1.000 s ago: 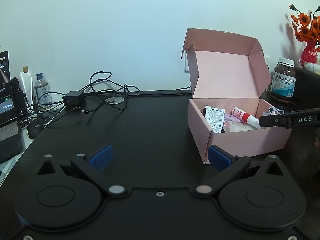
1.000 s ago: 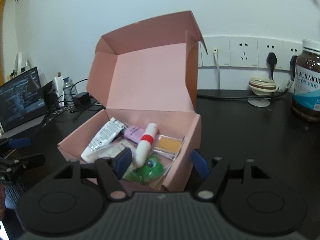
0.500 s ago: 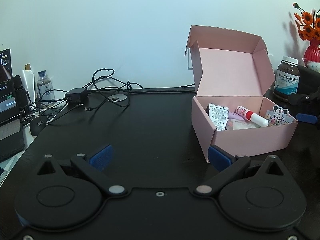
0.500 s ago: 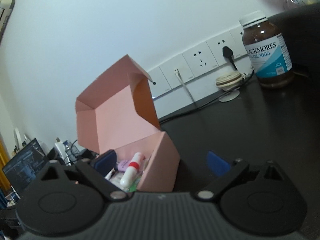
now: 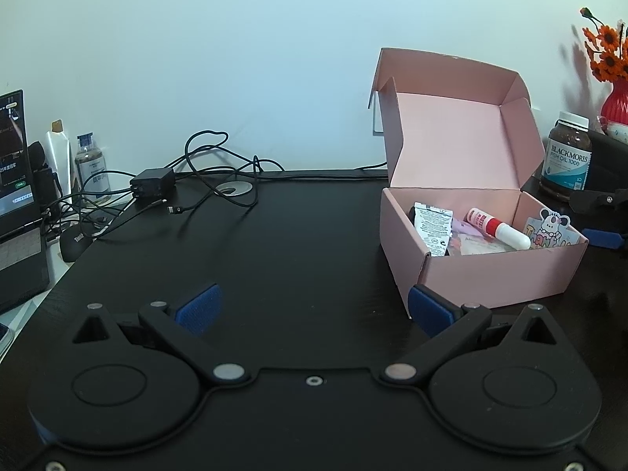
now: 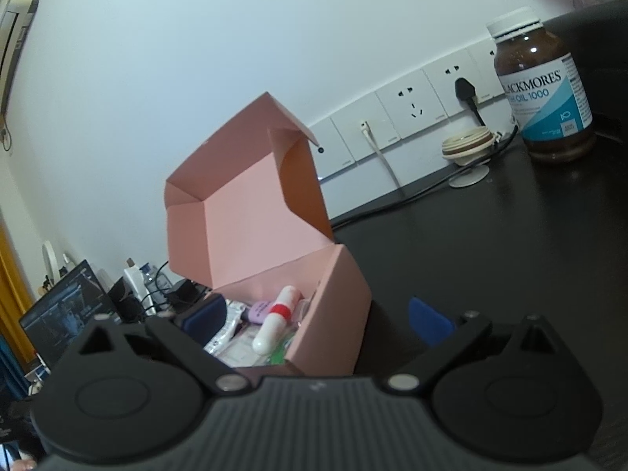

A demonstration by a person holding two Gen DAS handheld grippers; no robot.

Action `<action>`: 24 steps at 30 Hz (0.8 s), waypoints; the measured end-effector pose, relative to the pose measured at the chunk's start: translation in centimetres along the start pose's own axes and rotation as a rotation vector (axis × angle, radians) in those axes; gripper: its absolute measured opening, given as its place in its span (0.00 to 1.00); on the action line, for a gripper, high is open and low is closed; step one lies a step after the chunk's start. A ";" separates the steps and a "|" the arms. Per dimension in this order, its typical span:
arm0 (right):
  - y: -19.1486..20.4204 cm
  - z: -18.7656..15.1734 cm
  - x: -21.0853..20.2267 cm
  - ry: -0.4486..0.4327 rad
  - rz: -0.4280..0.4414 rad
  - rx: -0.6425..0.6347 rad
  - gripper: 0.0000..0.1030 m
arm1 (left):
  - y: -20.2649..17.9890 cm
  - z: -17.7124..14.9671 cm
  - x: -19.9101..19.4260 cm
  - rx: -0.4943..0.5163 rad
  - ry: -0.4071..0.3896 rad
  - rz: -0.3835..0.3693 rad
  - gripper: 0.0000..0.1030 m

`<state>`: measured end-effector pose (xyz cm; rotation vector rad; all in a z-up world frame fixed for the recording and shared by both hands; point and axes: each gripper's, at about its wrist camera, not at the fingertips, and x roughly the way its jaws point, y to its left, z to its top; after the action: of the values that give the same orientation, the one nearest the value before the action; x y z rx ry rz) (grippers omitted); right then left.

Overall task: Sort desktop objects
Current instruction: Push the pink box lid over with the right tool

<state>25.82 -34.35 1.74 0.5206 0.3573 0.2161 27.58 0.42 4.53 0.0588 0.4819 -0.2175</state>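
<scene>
left wrist: left gripper (image 5: 314,310) fingers spread, nothing between, over bare black table (image 5: 306,243) | pink box (image 5: 482,271) lid up, right of it, holds white-red tube (image 5: 496,228), sachet (image 5: 433,227), sticker card (image 5: 551,231) | right wrist: right gripper (image 6: 314,320) fingers spread wide, empty, straddling the box's near corner | brown bottle (image 6: 543,86) far right, upright

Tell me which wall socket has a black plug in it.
The socket just left of the brown supplement bottle: a black plug sits in it. The neighbouring socket is empty.
</scene>
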 end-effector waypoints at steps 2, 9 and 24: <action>0.0 0.0 0.0 0.001 0.002 0.001 0.97 | 0.0 0.0 0.0 -0.004 0.001 0.000 1.00; 0.0 0.0 0.1 0.006 0.002 0.000 0.99 | 0.1 0.0 0.0 -0.005 -0.001 -0.002 1.00; -0.1 0.0 0.3 0.018 -0.030 0.006 0.99 | 0.3 -0.1 -0.3 -0.020 -0.013 -0.003 1.00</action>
<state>26.09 -34.33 1.61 0.5196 0.3827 0.1908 27.37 0.79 4.60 0.0372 0.4714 -0.2157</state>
